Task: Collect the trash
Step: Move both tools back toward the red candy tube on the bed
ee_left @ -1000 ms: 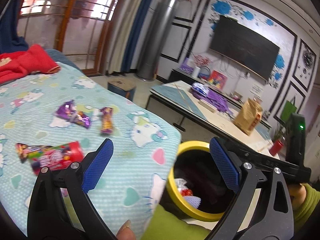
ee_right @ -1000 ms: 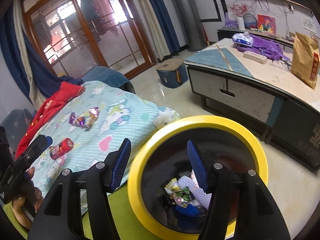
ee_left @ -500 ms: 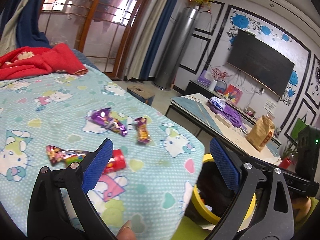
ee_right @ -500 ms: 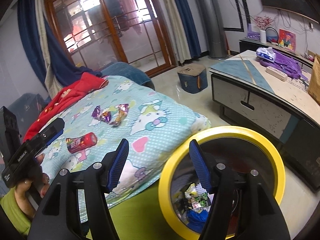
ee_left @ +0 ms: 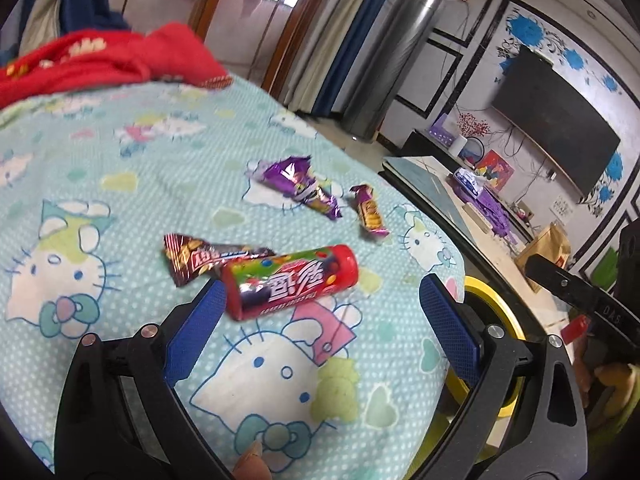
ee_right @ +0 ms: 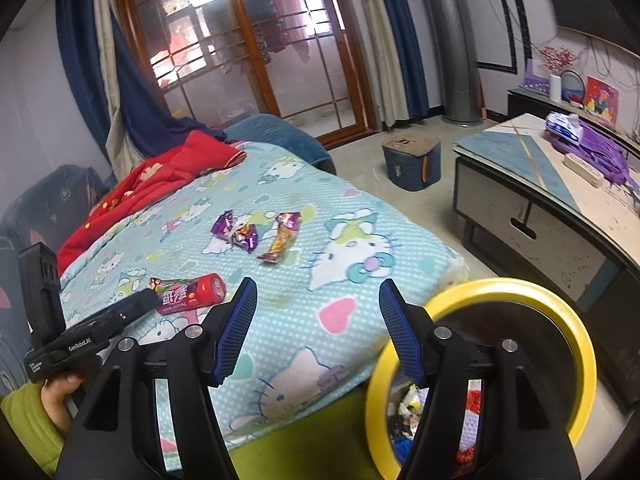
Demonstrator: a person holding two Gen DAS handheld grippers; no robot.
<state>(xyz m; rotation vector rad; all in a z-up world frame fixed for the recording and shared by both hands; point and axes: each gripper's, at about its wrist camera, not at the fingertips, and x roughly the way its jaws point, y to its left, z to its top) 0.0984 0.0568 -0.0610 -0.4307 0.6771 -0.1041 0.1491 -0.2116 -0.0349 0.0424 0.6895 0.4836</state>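
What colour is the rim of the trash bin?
Yellow rim, black inside; clearest in the right wrist view.

The bed cover is pale turquoise with white dots, cartoon cats, pink hearts and green clouds. On it lie a red candy tube printed with coloured sweets, a dark red wrapper, a shiny purple wrapper and a purple-and-gold one. The blanket is red — flowered. The bin has a yellow rim and black inside.
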